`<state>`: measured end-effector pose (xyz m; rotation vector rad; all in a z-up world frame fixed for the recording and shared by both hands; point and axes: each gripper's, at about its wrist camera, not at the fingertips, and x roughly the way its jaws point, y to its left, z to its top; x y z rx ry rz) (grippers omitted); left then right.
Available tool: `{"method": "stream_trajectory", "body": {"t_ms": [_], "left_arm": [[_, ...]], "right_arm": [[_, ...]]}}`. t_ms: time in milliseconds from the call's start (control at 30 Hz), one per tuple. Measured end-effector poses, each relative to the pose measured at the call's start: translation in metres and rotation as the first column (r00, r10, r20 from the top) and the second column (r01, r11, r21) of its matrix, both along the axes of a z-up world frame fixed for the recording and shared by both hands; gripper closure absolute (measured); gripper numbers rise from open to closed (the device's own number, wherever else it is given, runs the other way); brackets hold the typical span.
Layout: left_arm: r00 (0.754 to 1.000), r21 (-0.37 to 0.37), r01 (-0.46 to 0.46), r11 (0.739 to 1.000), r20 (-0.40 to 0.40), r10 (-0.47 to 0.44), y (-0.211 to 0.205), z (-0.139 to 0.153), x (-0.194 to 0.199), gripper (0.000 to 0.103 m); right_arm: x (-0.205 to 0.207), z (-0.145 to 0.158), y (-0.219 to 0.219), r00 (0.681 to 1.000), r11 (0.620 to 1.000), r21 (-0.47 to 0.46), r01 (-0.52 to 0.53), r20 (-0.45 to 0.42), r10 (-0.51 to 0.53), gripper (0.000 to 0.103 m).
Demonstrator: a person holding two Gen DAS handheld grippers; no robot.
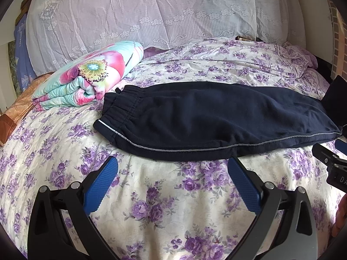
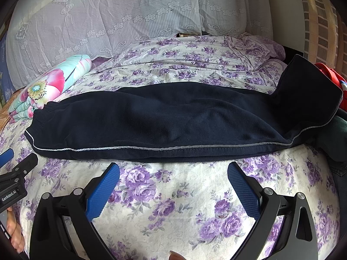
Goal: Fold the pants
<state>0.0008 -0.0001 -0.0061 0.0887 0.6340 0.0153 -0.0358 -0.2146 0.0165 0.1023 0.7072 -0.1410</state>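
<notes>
- While I hold both claws tipped down over the bed (image 1: 169, 205), my left gripper (image 1: 172, 162) stands spread wide, nothing between its blue pads (image 1: 102, 186).
- My right gripper (image 2: 173, 166) is just as wide, its pads over bare flowered sheet, gripping nothing.
- The pants (image 1: 212, 117) lie just beyond both sets of fingertips, dark navy, stretched sideways across the purple-flowered cover, already doubled lengthwise with a pale piping line along the near edge.
- Their elastic waistband (image 1: 121, 108) is at the left end, close to a folded floral quilt (image 1: 91, 73).
- In the right wrist view, the leg end (image 2: 310, 91) rises at the right over a heap of other clothes; something red (image 2: 331, 78) shows there, perhaps a garment, but it is cut off at the edge.
- A lace-covered pillow (image 1: 151, 10) stands behind the bed's far side.
- Each claw appears at the edge of the other's view.
</notes>
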Motion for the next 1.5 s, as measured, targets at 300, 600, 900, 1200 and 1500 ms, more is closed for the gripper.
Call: {"method": "stream_trajectory", "body": {"t_ms": [300, 600, 900, 1200, 1500], "left_arm": [[1.0, -0.002, -0.001, 1.0, -0.002, 0.001, 0.0005, 0.0008, 0.0007, 0.004], [1.0, -0.002, 0.001, 1.0, -0.002, -0.001, 0.0011, 0.0007, 0.0006, 0.005], [1.0, -0.002, 0.001, 1.0, -0.001, -0.001, 0.0023, 0.0, 0.0012, 0.005], [1.0, -0.002, 0.001, 1.0, -0.002, -0.001, 0.0022, 0.0005, 0.0014, 0.005], [1.0, -0.003, 0.001, 1.0, -0.003, -0.001, 0.0023, 0.0001, 0.0014, 0.004]], "right_arm": [[0.0001, -0.0003, -0.0007, 1.0, 1.0, 0.0, 0.0, 0.0, 0.0, 0.003], [0.0005, -0.0006, -0.001, 1.0, 1.0, 0.001, -0.002, -0.002, 0.002, 0.003], [0.0008, -0.0003, -0.001, 1.0, 1.0, 0.0, -0.002, -0.004, 0.002, 0.003], [0.0017, -0.0008, -0.0008, 1.0, 1.0, 0.002, -0.003, -0.007, 0.003, 0.003], [0.0026, -0.0025, 0.0001, 1.0, 1.0, 0.004, -0.004, -0.011, 0.005, 0.003]]}}
